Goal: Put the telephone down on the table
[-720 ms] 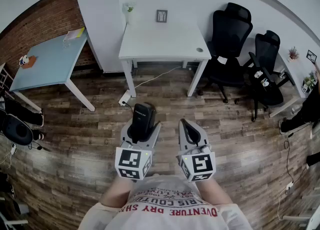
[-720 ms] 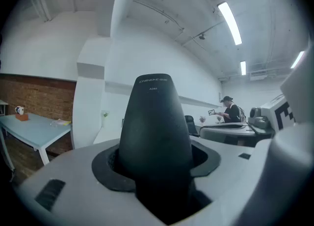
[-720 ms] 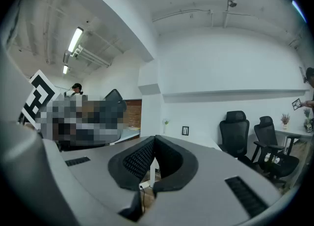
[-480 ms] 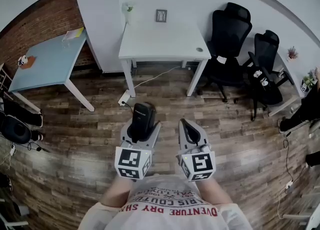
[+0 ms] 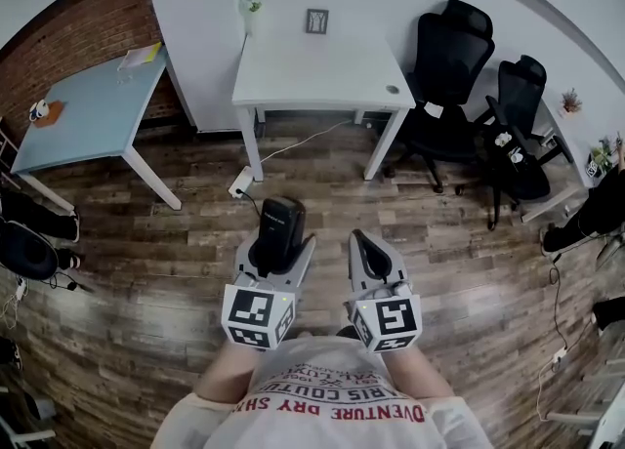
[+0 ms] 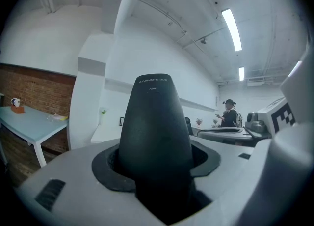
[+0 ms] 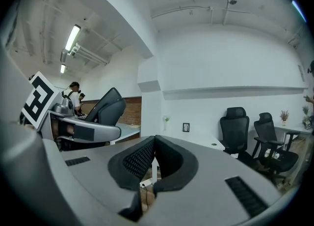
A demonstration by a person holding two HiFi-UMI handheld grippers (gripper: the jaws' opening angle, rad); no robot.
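Observation:
A black telephone handset (image 5: 277,227) (image 6: 154,127) stands clamped between the jaws of my left gripper (image 5: 276,252), its rounded end sticking out past the tips. In the left gripper view the dark pads press on both its sides. My right gripper (image 5: 369,254) (image 7: 153,163) is held beside it on the right, shut with nothing between its pads. Both are carried above the wooden floor. The white table (image 5: 317,76) stands ahead against the wall, with bare top toward me.
A small picture frame (image 5: 315,21) and a plant (image 5: 250,6) sit at the white table's back edge. A light blue table (image 5: 83,115) stands to the left, two black office chairs (image 5: 454,86) to the right. A cable and power strip (image 5: 240,182) lie on the floor.
The room has slid slightly down in the head view, so the white table is a little nearer. Both grippers keep their pose and the telephone stays clamped.

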